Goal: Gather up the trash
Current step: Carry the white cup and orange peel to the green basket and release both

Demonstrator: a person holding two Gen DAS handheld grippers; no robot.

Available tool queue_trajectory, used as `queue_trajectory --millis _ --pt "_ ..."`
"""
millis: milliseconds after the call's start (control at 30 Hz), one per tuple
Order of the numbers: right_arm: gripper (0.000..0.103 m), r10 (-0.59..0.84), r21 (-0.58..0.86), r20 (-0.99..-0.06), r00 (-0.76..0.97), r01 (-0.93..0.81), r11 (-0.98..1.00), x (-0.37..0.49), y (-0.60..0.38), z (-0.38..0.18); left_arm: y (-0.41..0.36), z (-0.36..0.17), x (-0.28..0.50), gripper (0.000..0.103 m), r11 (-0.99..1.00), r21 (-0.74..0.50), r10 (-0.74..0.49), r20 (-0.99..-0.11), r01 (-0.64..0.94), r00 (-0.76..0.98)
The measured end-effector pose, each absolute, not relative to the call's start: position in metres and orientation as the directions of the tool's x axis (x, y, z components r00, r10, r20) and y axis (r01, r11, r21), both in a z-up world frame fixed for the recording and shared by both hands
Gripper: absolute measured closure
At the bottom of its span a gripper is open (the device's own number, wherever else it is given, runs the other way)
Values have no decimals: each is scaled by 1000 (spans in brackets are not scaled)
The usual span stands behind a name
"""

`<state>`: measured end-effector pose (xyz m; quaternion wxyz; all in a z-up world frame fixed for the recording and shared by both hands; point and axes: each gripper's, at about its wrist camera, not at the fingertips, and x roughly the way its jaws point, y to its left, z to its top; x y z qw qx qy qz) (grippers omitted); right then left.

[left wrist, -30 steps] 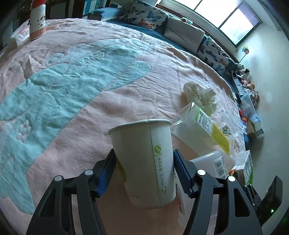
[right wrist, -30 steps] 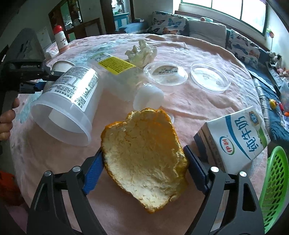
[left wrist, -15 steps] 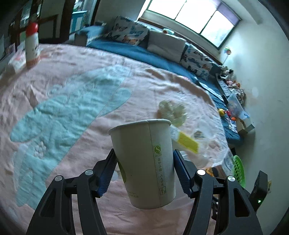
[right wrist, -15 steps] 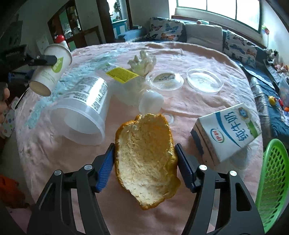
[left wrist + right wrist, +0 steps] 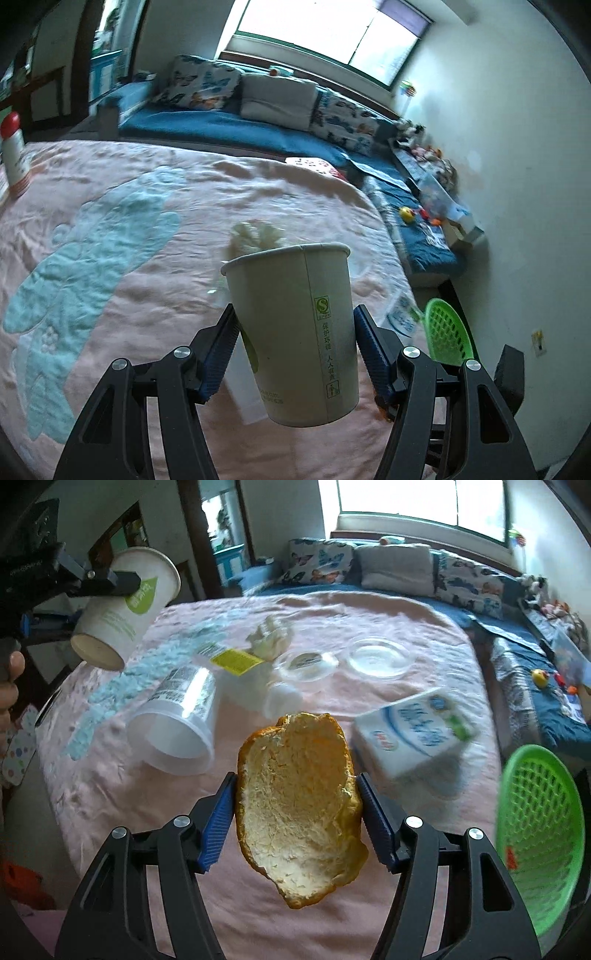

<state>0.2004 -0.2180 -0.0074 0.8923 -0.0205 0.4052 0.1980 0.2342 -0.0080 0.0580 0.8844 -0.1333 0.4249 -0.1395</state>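
The left gripper [image 5: 293,354] clamps a paper cup [image 5: 295,328] and the right gripper [image 5: 297,823] pinches an orange peel [image 5: 299,805], both lifted clear of the worktop [image 5: 369,620], probably bound for the green basket [image 5: 539,834] at its edge

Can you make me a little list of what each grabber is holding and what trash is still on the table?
left gripper: shut on the paper cup, lifted above the table
right gripper: shut on the orange peel
basket: green basket at the table's right edge
still on the pink tablecloth: clear plastic tub on its side, milk carton, crumpled tissue, two clear lids
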Motion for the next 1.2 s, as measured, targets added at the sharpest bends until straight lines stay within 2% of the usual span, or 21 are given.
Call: queue_trajectory --millis 300,567,733,933,1200 --pt "38 166 114 -715 679 -120 986 185 -324 5 -85 60 237 42 892 -360 -451 -715 272 534" --pt "38 8 100 -762 648 105 990 185 -418 -22 -160 53 240 42 859 -341 -498 -733 382 464" --pt "33 2 143 -781 625 175 974 187 -455 -40 -195 48 244 42 848 -324 -501 -749 420 434" --pt "19 32 204 -769 638 198 959 184 -473 -46 -231 43 249 42 838 -298 -497 -763 457 414" --pt "19 12 190 -745 667 196 962 164 -479 -31 -279 32 255 41 807 -289 -511 -778 515 365"
